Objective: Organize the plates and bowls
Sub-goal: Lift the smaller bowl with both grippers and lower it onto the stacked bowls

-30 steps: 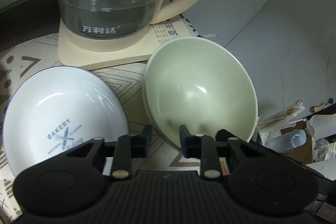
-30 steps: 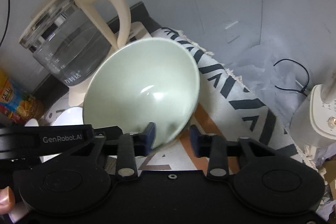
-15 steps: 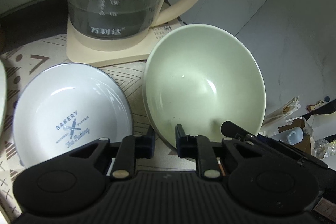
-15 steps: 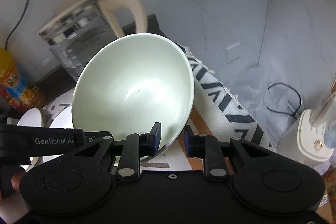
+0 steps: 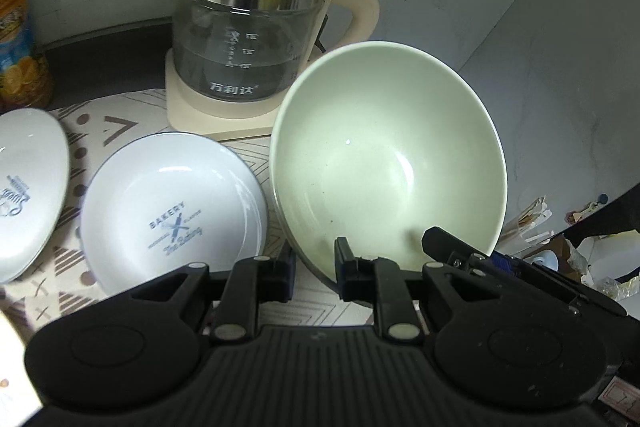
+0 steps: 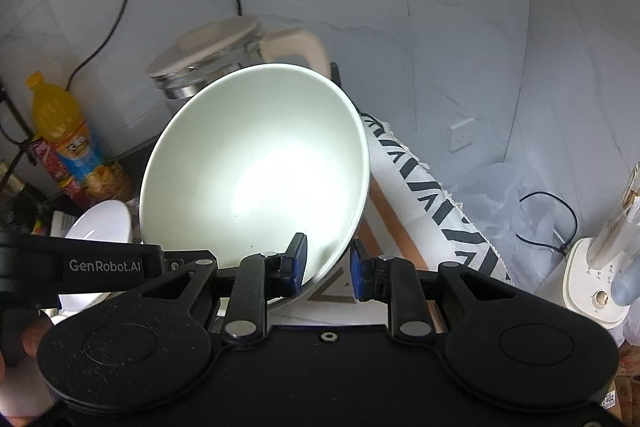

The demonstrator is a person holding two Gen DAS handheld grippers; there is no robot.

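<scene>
Lifted higher and tipped since a second ago: green bowl (image 6: 256,171), rim clamped between both right tongs (image 6: 327,265) and left tongs (image 5: 314,273), right of white plate (image 5: 172,215), before kettle (image 5: 256,39).

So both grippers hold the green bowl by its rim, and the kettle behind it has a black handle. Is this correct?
Not quite: the handle is cream, not black. The left wrist view shows the glass kettle with its cream handle curving off the side. The rest stands: the left gripper and the right gripper each straddle the rim of the green bowl.
</scene>
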